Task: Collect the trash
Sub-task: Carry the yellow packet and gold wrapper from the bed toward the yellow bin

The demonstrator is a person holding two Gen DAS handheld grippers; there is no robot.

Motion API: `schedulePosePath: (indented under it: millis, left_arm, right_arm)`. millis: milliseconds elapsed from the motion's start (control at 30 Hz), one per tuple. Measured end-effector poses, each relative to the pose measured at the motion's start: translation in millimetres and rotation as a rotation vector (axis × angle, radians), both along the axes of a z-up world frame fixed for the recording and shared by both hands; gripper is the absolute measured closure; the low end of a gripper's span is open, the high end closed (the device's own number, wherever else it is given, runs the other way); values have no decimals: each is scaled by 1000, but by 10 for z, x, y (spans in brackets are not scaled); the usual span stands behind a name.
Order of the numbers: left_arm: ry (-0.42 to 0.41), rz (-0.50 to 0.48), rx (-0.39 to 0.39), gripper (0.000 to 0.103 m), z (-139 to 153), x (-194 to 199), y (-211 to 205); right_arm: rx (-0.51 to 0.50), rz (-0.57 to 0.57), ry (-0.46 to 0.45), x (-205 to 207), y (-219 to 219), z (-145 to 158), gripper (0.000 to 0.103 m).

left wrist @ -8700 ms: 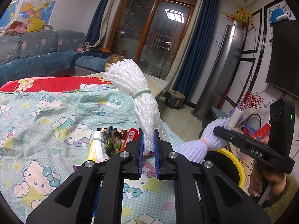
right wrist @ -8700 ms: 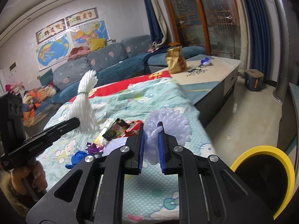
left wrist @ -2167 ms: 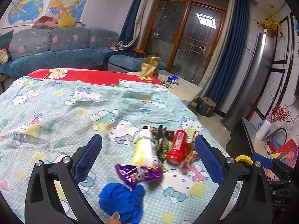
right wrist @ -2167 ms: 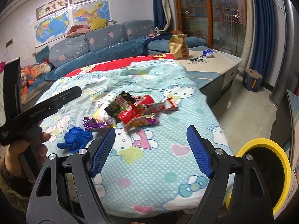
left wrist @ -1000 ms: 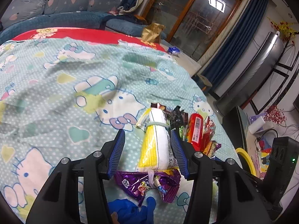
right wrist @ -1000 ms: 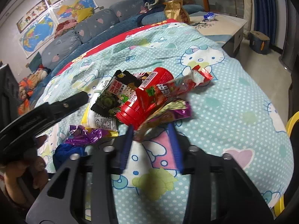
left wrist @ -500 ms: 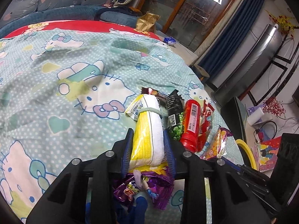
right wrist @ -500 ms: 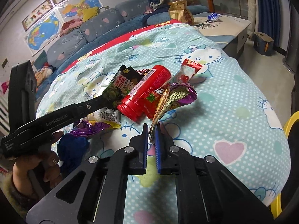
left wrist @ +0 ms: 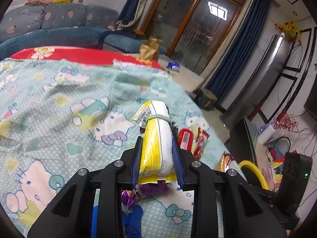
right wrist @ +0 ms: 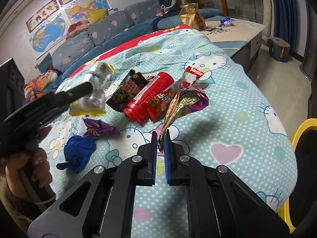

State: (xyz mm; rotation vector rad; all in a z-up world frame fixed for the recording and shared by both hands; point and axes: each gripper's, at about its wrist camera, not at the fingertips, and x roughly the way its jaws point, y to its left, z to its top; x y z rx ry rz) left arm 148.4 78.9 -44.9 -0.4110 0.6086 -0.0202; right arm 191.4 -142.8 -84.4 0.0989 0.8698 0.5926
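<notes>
Left wrist view: I am pinching the yellow-and-white packet (left wrist: 156, 146) between the left gripper (left wrist: 157, 158) jaws, holding it lifted above the Hello Kitty sheet (left wrist: 59, 119). Right wrist view: I am squeezing the right gripper (right wrist: 160, 144) jaws on the tail of a gold-purple wrapper (right wrist: 184, 105); red canister (right wrist: 150, 101), blue glove (right wrist: 79, 150) and purple wrapper (right wrist: 99, 128) are lying on the sheet, yellow-rimmed bin (right wrist: 303, 130) sitting beside the bed.

You face a blue-grey sofa (right wrist: 95, 29) along the far wall under world maps (right wrist: 49, 31). Wood-framed glass doors (left wrist: 200, 27) with navy curtains (left wrist: 233, 45) stand far right; pale tiled floor (right wrist: 281, 79) lies right.
</notes>
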Motion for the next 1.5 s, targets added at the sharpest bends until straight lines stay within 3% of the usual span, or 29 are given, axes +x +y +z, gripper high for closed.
schedulePosePath:
  millis: [367, 867, 1500]
  left_arm:
    - [-77, -17, 9, 75, 299, -185, -83]
    - [-132, -71, 15, 75, 488, -335, -280]
    - [-154, -162, 37, 75, 542, -383, -632]
  right_arm:
    - [1, 33, -47, -128, -26, 166, 99]
    - [7, 58, -105, -301, -133, 405, 99]
    - [17, 12, -169, -422, -497, 632, 99]
